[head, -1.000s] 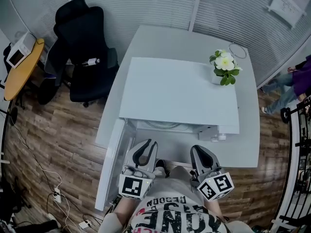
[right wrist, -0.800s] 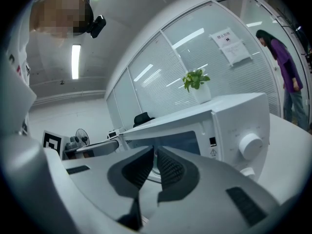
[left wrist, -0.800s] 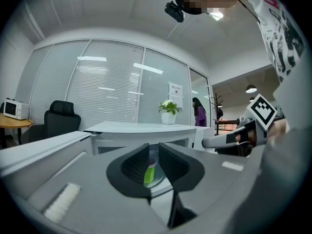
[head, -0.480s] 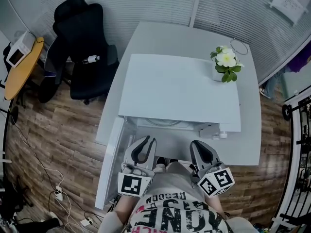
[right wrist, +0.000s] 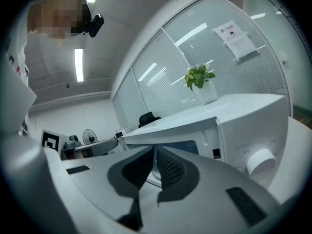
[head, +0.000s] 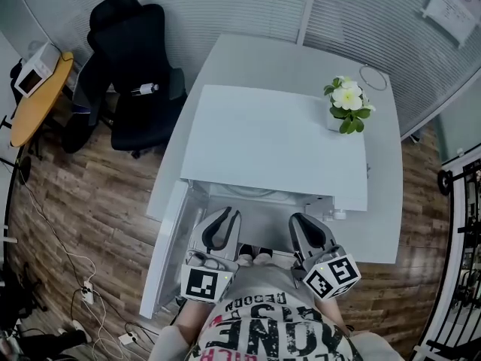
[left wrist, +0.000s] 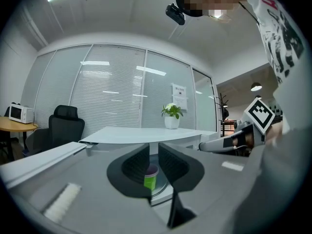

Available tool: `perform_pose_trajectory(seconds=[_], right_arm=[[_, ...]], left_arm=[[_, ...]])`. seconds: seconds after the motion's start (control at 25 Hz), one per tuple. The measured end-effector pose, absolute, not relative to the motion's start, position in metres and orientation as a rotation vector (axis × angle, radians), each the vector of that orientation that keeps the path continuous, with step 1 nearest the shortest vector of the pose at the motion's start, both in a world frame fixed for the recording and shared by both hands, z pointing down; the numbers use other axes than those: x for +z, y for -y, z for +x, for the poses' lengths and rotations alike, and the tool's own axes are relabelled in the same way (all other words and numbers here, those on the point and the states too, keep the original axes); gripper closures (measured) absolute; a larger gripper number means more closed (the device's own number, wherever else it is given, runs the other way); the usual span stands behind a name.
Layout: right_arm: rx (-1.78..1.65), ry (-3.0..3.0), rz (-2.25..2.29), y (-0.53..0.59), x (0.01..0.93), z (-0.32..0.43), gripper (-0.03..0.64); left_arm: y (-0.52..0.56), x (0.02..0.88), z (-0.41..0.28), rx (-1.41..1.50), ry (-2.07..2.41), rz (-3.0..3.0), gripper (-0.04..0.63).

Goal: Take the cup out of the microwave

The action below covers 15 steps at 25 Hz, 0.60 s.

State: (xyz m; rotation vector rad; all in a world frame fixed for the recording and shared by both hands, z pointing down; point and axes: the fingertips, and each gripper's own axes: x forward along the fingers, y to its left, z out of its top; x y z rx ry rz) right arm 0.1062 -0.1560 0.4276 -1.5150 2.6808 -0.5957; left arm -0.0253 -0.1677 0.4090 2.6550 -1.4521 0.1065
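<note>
Cup, small and green (left wrist: pixel 150 178), stands on the glass turntable (left wrist: pixel 163 189) inside the open white microwave (head: pixel 278 138) at the white table's (head: pixel 387 224) near edge. The left gripper (head: pixel 225 216) faces it, its jaws slightly apart, just closing, gripping nothing. The right gripper's (head: pixel 301 220) jaws meet, empty.

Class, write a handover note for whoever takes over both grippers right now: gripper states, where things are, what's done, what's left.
Left gripper: jaws apart, just closed slightly, empty, lined up on the green purple-topped cup.
Right gripper: jaws together, empty.
Cup stands inside the white microwave, untouched.
Done: white door swung open.
Left: reach in, grip cup, bring it out.
</note>
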Motion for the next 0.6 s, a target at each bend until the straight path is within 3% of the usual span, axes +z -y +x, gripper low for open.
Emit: perform_pose_trajectory(seconds=[0.6], right_arm=[[-0.617,-2.692,-1.46,0.163,0.427,0.11,0.589]], left_arm=[[0.171,0.408,-0.01,0.144,1.438,2.67,0.529]])
